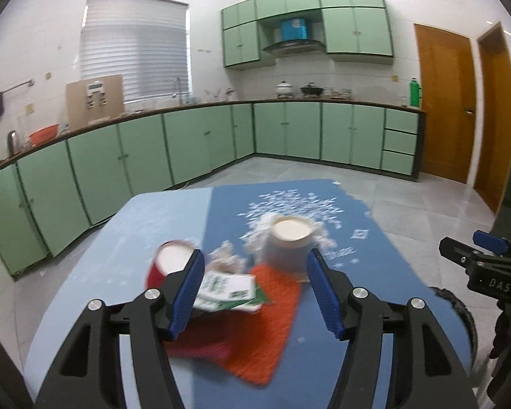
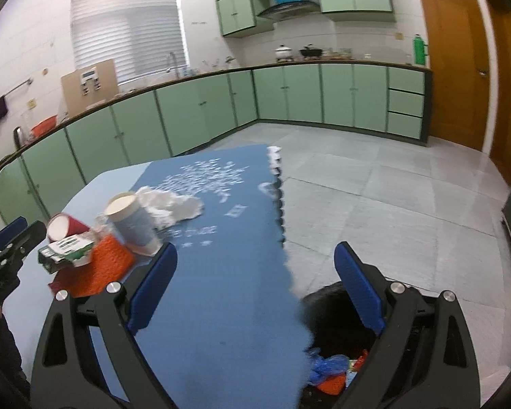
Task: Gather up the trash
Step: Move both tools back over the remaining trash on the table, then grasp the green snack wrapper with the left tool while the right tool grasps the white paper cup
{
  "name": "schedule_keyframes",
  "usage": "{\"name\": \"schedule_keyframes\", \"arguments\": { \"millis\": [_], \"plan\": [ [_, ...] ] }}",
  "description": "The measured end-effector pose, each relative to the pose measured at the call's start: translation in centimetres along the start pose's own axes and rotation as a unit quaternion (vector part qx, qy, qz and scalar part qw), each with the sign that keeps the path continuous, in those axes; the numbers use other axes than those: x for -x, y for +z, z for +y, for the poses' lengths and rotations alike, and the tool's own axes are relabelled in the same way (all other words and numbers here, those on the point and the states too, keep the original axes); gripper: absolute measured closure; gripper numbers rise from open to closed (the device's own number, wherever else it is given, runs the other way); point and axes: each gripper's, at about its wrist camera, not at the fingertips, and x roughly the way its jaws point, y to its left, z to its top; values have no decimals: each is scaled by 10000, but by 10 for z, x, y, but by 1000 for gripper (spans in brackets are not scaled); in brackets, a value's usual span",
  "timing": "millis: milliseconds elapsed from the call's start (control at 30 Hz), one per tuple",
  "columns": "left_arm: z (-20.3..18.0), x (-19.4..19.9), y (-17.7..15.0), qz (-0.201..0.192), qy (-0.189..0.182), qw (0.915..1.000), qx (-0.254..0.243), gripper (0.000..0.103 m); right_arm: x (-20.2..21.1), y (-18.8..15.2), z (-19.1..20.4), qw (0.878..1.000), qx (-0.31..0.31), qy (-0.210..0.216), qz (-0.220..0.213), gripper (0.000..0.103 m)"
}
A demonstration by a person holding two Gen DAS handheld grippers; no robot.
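Trash lies on a blue table (image 1: 323,358): a green-and-white carton (image 1: 226,289) on an orange mesh piece (image 1: 265,323), a red cup (image 1: 168,260) on its side, a white paper cup (image 1: 289,238) and crumpled white tissue (image 1: 255,238). My left gripper (image 1: 253,272) is open just above the carton and mesh, holding nothing. My right gripper (image 2: 255,266) is open and empty over the table's right edge, above a black trash bin (image 2: 337,341) with blue and orange scraps in it. The same pile shows in the right wrist view: carton (image 2: 64,252), paper cup (image 2: 133,221), tissue (image 2: 177,206).
A blue mat (image 2: 221,221) with a white pattern covers the table's right part. Green kitchen cabinets (image 1: 187,143) run along the far walls. Grey tiled floor (image 2: 391,187) lies right of the table. Wooden doors (image 1: 446,102) stand at far right.
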Motion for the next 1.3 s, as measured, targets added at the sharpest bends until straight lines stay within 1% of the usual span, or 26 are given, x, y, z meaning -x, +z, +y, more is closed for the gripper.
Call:
{"name": "schedule_keyframes", "arguments": {
  "millis": [167,400,533,733,1000,1100,1133,1200,1233,1267,1300],
  "plan": [
    [26,0,-15,139,253,9995,88,42,-4,-2,22,9997,173,175,84,12],
    [48,-6,-28,298,437,9984,207,42,-10,-6,42,9990,295,267,209,12],
    [53,-8,-34,358,429,9981,254,42,-14,-7,50,9986,362,289,253,12],
    [55,-18,-37,460,379,9981,168,42,-19,-8,60,9981,415,311,332,12],
    [52,-37,-31,508,289,9983,57,42,-24,-8,63,9978,445,312,387,12],
    [48,-43,-29,526,197,9984,4,42,-27,-6,62,9977,447,328,402,12],
    [46,-44,-28,527,150,9985,-21,44,-27,-6,62,9976,454,338,405,12],
    [44,-46,-27,546,88,9985,-59,55,-30,-3,64,9975,478,361,383,12],
    [42,-47,-27,552,60,9984,-78,57,-32,-2,65,9974,495,384,364,12],
    [41,-47,-26,548,44,9984,-84,63,-35,0,67,9973,506,396,354,12],
    [41,-48,-26,550,9,9985,-84,73,-36,2,68,9972,516,413,342,12]
  ]
}}
